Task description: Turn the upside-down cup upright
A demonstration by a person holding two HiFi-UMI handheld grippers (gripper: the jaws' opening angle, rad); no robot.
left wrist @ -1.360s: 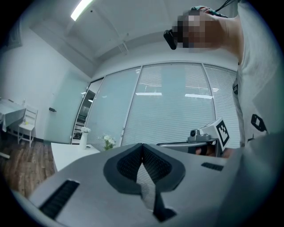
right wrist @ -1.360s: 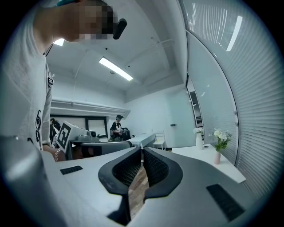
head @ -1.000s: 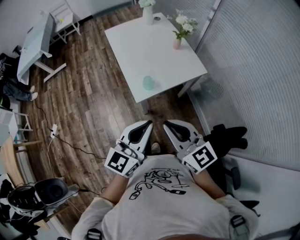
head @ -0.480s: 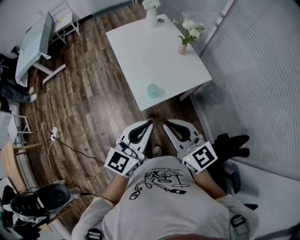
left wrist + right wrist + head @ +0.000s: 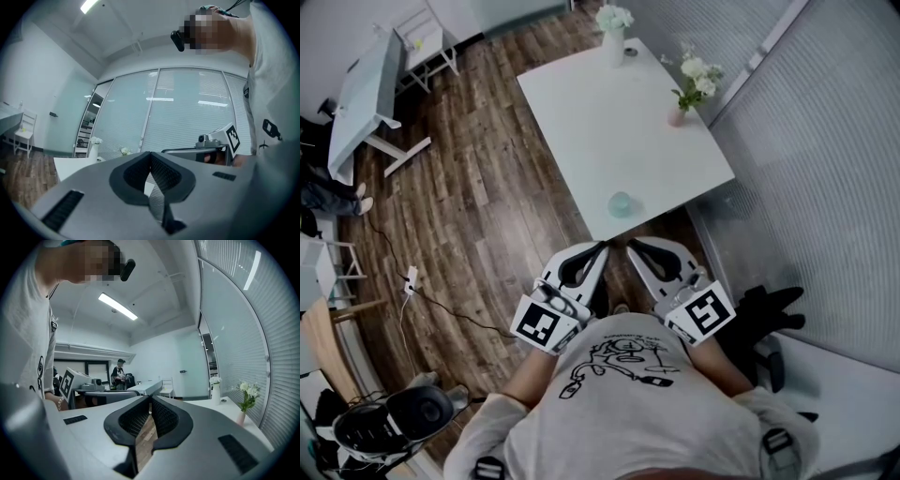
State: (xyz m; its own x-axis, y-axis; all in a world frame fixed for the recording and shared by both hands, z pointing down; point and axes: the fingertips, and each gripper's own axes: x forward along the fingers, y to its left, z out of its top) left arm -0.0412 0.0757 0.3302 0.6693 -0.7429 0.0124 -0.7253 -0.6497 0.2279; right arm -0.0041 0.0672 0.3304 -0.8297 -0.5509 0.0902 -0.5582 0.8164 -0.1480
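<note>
Jaws first: my left gripper [image 5: 598,247] has its pads pressed together with nothing between them, and my right gripper [image 5: 630,247] is closed the same way on nothing. Both point level, side by side and just apart, held close in front of the person's chest. Each carries a marker cube [image 5: 544,323] with a black-and-white square pattern. The shirt [image 5: 619,375] behind them shows a black line drawing, and any lettering in it is too small for me to read.

Beyond the tips, the cup [image 5: 621,202], pale green, stands on the white table [image 5: 609,112] close to its near edge and well apart from both grippers. From this height I cannot tell which way up it sits. A wide stretch of white tabletop separates it from a white vase [image 5: 613,45] of flowers at the far edge and a small pink vase [image 5: 678,114] at the right edge.

Dark wood-plank floor [image 5: 478,187] runs broad along the table's left side. On the right, the table stands near a glass wall [image 5: 825,169] with blinds. A cable [image 5: 411,277] trails across the floor at the left, beyond it a second white desk [image 5: 361,89]. A black chair [image 5: 764,309] sits beside my right gripper.
</note>
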